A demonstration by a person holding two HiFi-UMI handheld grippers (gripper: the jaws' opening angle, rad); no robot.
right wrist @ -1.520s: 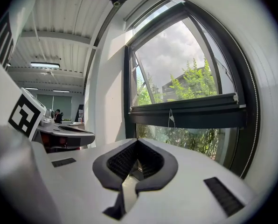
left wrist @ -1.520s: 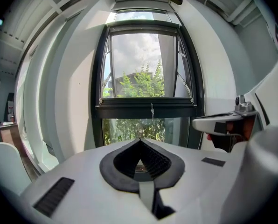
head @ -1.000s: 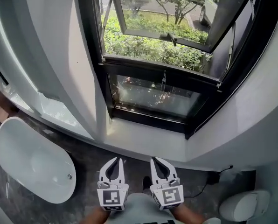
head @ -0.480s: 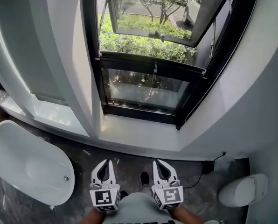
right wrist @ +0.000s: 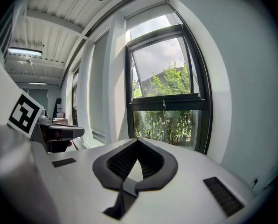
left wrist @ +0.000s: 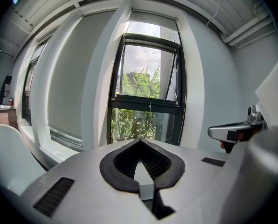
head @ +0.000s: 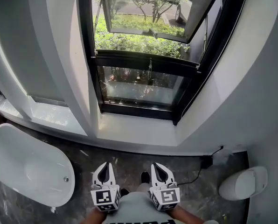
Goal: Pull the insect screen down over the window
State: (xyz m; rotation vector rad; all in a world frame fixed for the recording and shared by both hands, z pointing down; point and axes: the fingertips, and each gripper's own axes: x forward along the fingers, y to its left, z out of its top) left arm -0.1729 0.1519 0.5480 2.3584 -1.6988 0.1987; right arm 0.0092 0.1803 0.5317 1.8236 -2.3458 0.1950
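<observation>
The black-framed window [head: 143, 55] stands ahead, its upper sash [head: 148, 13] tilted open outward over green bushes. A thin pull cord [head: 149, 68] hangs in front of the middle crossbar; it also shows in the left gripper view as the cord [left wrist: 149, 107] and in the right gripper view as the cord [right wrist: 164, 107]. No screen covers the glass. My left gripper [head: 106, 164] and right gripper [head: 157, 165] are low and side by side, well short of the window, both shut and empty. Each points at the window: left gripper [left wrist: 140, 139], right gripper [right wrist: 138, 138].
A white bathtub [head: 31, 167] lies at the left on the dark floor. A white toilet [head: 244, 183] sits at the right, with a black plug and cable [head: 205, 162] near the wall. A pale windowsill [head: 134, 129] runs below the window.
The view has shifted: the window sits higher and further left in the frame, and more floor shows. Both grippers stay shut and side by side, slightly lower in the picture.
</observation>
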